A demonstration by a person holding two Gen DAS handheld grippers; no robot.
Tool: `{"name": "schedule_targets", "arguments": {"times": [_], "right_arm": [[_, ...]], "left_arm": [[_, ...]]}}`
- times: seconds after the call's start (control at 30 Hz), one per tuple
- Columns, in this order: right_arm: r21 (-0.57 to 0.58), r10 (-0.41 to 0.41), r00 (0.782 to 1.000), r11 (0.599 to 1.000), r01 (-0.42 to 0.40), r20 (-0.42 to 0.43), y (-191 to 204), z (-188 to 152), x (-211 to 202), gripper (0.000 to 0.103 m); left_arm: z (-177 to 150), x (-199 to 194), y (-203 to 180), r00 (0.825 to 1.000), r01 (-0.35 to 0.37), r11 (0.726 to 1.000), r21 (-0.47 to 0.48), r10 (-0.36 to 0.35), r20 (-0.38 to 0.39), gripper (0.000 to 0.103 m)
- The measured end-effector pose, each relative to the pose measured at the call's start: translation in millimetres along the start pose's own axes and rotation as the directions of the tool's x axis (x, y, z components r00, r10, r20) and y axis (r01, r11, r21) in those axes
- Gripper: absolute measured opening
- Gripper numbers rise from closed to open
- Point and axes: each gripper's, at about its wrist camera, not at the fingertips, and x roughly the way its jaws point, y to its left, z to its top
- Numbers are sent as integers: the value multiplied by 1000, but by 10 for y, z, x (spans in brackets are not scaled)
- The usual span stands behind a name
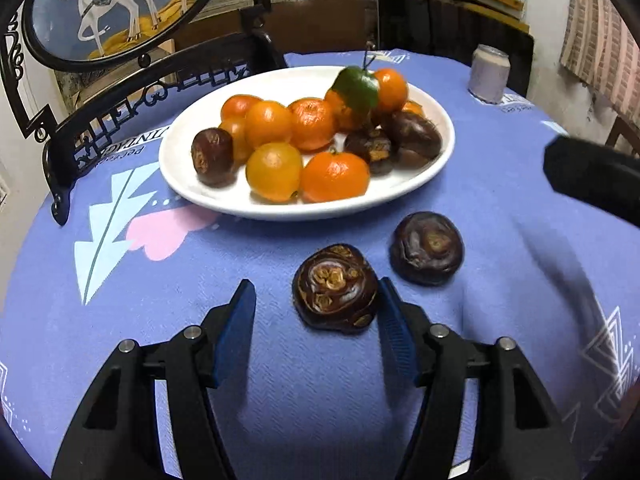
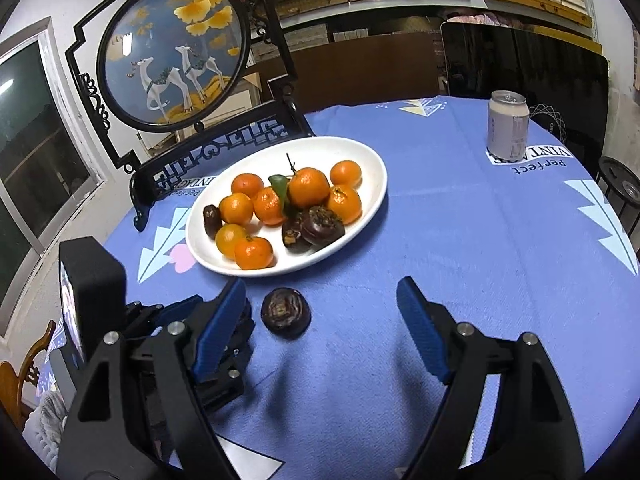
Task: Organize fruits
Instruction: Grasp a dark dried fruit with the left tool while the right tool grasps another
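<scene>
A white plate (image 1: 404, 184) holds several orange tangerines (image 1: 335, 176) and several dark brown water chestnuts (image 1: 212, 156). Two more water chestnuts lie on the blue tablecloth in front of it. My left gripper (image 1: 316, 300) is open low over the cloth, and the nearer chestnut (image 1: 335, 287) lies between its fingertips, close against the right finger (image 1: 394, 320). The other loose chestnut (image 1: 426, 247) lies just beyond, to the right. My right gripper (image 2: 320, 300) is open and empty, above the cloth. In the right wrist view one loose chestnut (image 2: 285, 312) shows, with the plate (image 2: 372, 168) behind it.
A drinks can (image 2: 507, 127) stands at the back right of the round table; it also shows in the left wrist view (image 1: 489, 74). A black-framed round deer picture on a stand (image 2: 172, 64) rises behind the plate at the left. Shelves and boxes lie beyond the table.
</scene>
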Motion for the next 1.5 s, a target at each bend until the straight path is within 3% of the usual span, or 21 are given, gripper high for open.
{"name": "schedule_targets", "arguments": {"times": [0.1, 0.3, 0.47, 0.8, 0.93, 1.1, 1.17, 1.23, 1.5], "right_arm": [[-5, -11, 1000, 1000, 11, -11, -1, -20, 48, 80], [-103, -42, 998, 994, 36, -55, 190, -147, 242, 80], [-218, -95, 994, 973, 82, -53, 397, -244, 371, 74], [-279, -127, 987, 956, 95, -101, 524, -305, 680, 57], [-262, -105, 987, 963, 70, -122, 511, -303, 702, 42], [-265, -105, 987, 962, 69, -124, 513, -309, 699, 41], [-254, -99, 987, 965, 64, -128, 493, -305, 693, 41], [-250, -98, 987, 966, 63, -129, 488, -305, 690, 40], [-240, -94, 987, 969, 60, -130, 445, -309, 658, 40]], "left_arm": [[-23, -5, 231, 997, -78, 996, -46, 78, -2, 64], [-73, -1, 705, 998, -60, 978, -201, 55, -26, 64], [-77, -4, 602, 996, -85, 984, -159, 83, -18, 64], [-78, 10, 643, 997, -73, 982, -174, 71, -21, 64], [-77, 8, 646, 998, -65, 982, -176, 62, -18, 63], [-78, 3, 681, 999, -54, 980, -190, 53, -12, 56], [-81, -6, 673, 999, -50, 981, -186, 50, -8, 46], [-82, -16, 650, 999, -44, 984, -174, 44, -4, 43], [-93, -70, 660, 999, -31, 982, -189, 33, 6, 42]]}}
